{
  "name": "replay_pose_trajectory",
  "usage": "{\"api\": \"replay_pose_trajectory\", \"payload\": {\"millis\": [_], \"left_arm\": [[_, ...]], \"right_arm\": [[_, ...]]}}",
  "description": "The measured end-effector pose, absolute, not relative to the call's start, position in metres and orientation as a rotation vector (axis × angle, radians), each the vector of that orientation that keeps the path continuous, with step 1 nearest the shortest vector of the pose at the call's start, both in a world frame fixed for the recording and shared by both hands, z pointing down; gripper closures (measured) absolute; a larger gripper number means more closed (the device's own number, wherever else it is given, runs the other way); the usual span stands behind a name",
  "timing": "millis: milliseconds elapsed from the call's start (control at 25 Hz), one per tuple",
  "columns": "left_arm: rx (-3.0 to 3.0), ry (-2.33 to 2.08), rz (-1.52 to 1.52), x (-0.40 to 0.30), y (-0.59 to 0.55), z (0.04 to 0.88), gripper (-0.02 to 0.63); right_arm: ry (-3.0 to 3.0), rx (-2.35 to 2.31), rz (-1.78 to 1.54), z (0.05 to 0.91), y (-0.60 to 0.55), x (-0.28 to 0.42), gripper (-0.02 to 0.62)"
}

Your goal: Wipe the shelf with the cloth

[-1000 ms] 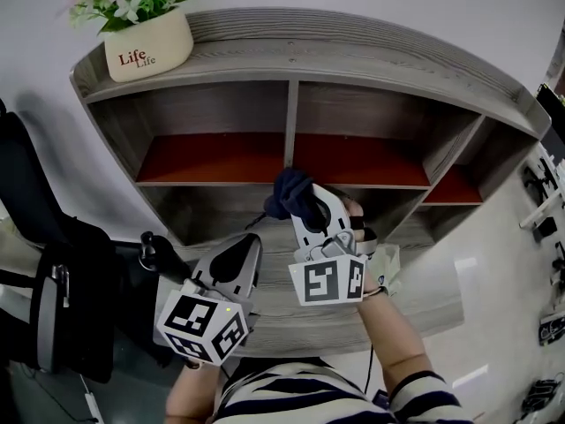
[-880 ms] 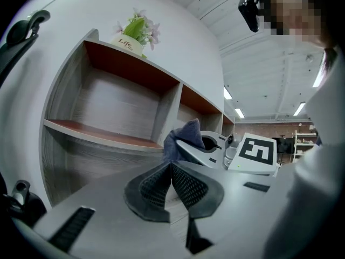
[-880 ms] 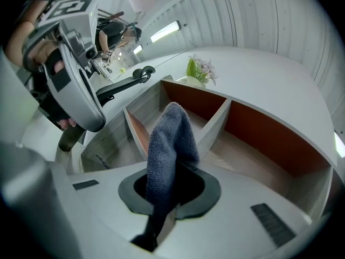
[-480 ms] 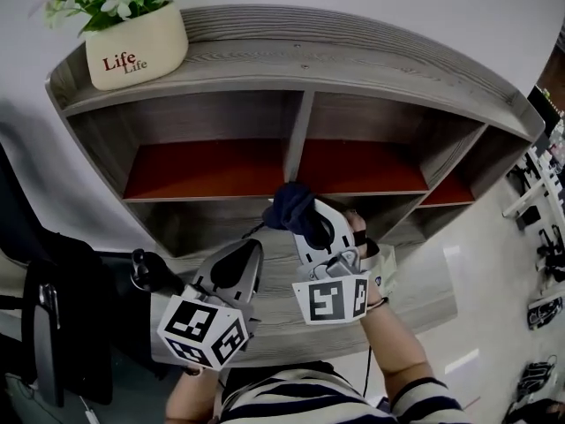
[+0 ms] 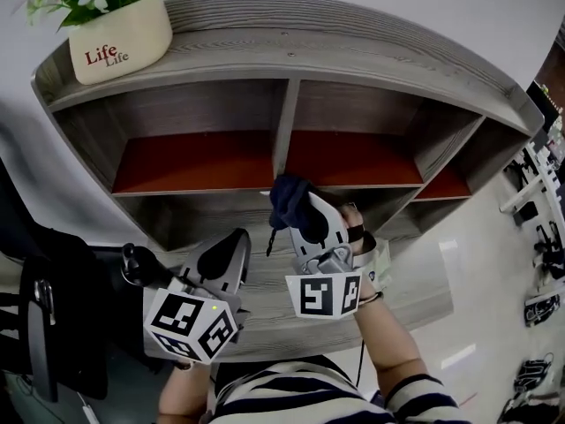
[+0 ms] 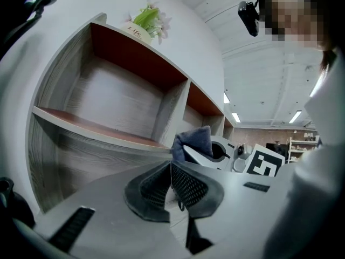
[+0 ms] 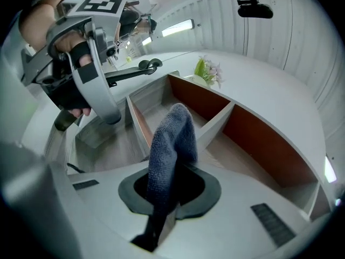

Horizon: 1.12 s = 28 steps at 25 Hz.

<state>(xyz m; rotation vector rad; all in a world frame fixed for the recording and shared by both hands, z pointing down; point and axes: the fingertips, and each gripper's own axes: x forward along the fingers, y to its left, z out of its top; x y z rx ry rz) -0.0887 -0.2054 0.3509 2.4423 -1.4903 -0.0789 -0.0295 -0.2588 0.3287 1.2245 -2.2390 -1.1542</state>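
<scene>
Right gripper point(image 5: 297, 207) clamped cloth point(image 5: 284, 196) at frame centre, before shelf point(image 5: 353, 51); left gripper point(image 5: 232, 244), lower left, had jaws together.

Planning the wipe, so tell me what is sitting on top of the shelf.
A cream flower pot stands on the shelf, at the left end of its top board; nothing else shows there. The board under the pot is covered.
</scene>
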Motion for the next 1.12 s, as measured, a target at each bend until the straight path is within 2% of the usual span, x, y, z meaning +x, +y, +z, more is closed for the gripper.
{"api": "replay_pose_trajectory", "payload": {"millis": [1120], "left_arm": [[2.443, -1.497, -0.027, 0.004, -0.228, 0.351, 0.589]], "right_arm": [[-2.097, 1.392, -0.995, 0.322, -0.299, 0.131, 0.551]]}}
